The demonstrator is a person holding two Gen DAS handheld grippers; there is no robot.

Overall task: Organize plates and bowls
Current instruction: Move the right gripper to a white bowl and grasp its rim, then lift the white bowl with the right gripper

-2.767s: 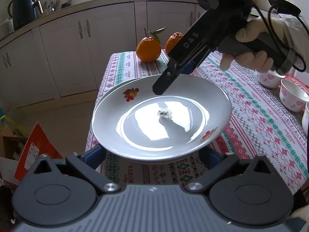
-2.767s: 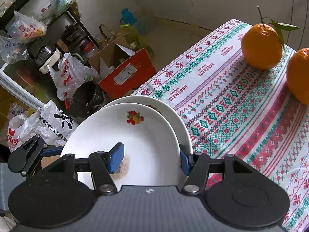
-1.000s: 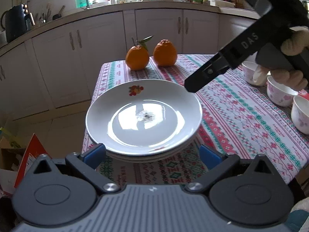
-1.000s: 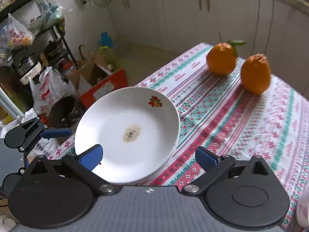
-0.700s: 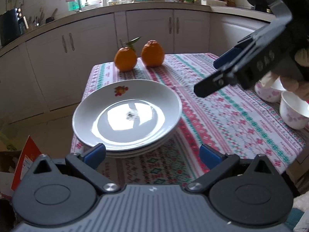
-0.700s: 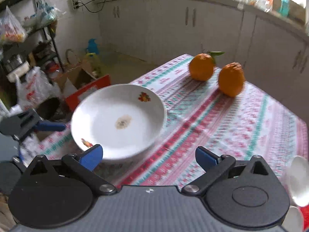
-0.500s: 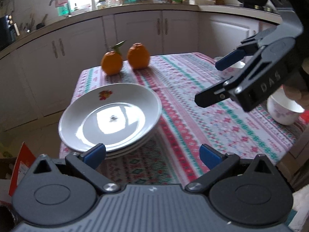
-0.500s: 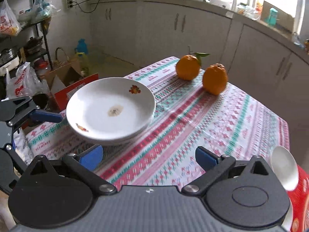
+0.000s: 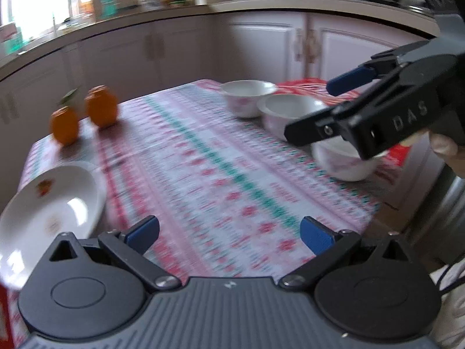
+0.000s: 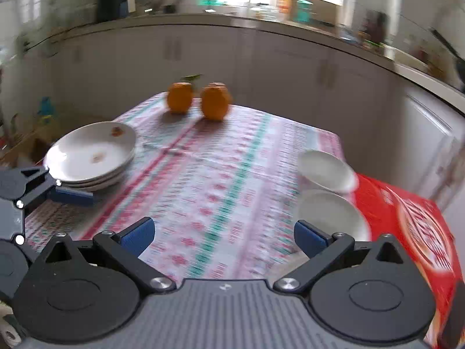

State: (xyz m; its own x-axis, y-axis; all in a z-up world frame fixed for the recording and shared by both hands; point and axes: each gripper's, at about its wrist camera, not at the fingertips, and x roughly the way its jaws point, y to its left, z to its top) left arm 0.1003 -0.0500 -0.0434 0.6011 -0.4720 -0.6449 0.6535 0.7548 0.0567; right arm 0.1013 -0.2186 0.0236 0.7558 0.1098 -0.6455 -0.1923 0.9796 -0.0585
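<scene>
A stack of white plates point(image 10: 90, 152) with a fruit motif sits at the table's left end; it also shows in the left wrist view point(image 9: 49, 203). Three white bowls point(image 9: 247, 96) stand apart at the right end, two of them in the right wrist view point(image 10: 328, 171). My left gripper point(image 9: 229, 234) is open and empty above the table's near edge. My right gripper point(image 10: 223, 237) is open and empty; in the left wrist view it hangs over the bowls point(image 9: 316, 110).
Two oranges point(image 10: 197, 100) sit at the table's far end. A red package point(image 10: 412, 226) lies at the right edge beside the bowls. White kitchen cabinets point(image 10: 261, 61) run behind the patterned tablecloth point(image 10: 221, 180).
The top plate was set on the stack and both grippers let go. Both then swung right, away from the plates, toward the bowls; the right gripper now hangs over them.
</scene>
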